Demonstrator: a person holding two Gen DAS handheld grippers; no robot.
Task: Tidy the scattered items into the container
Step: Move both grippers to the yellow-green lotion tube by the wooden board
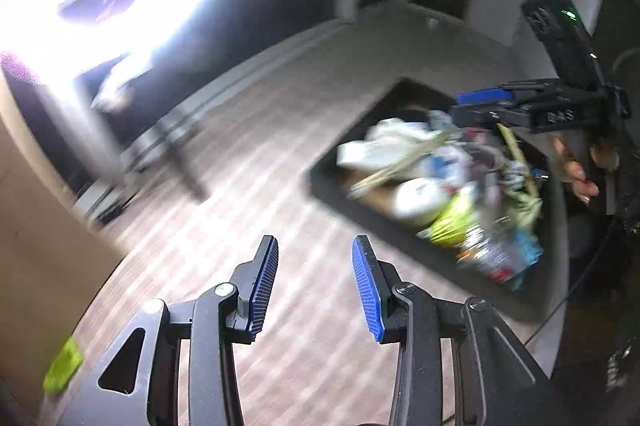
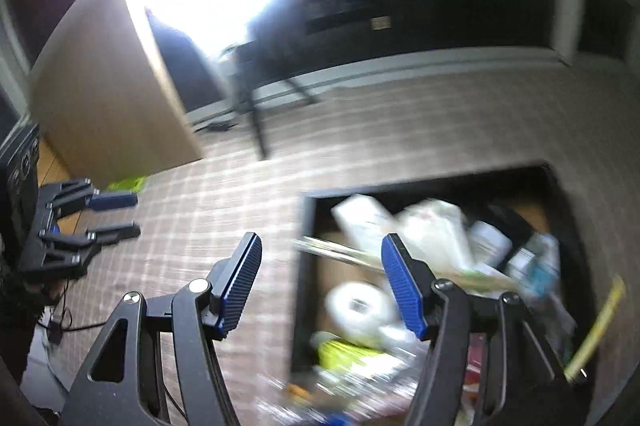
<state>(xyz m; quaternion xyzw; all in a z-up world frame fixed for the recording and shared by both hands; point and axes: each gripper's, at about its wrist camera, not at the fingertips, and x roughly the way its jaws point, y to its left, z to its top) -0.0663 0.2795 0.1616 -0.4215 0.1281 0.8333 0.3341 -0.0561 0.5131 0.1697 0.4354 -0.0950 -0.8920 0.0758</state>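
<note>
Both tongs released and empty, right tongs [image 2: 320, 282] over the full bin [image 2: 306, 266], left tongs [image 1: 314, 284] beside it: next likely fetch the green packet [image 2: 128, 182].

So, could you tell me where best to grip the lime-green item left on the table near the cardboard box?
The green item looks flat and lies against the box base. I would probably come from the open table side and pinch its exposed edge with the open left gripper. Blur hides its exact shape.

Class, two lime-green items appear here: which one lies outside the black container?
The lime-green item beside the cardboard box; the other green packet lies inside the container.
</note>
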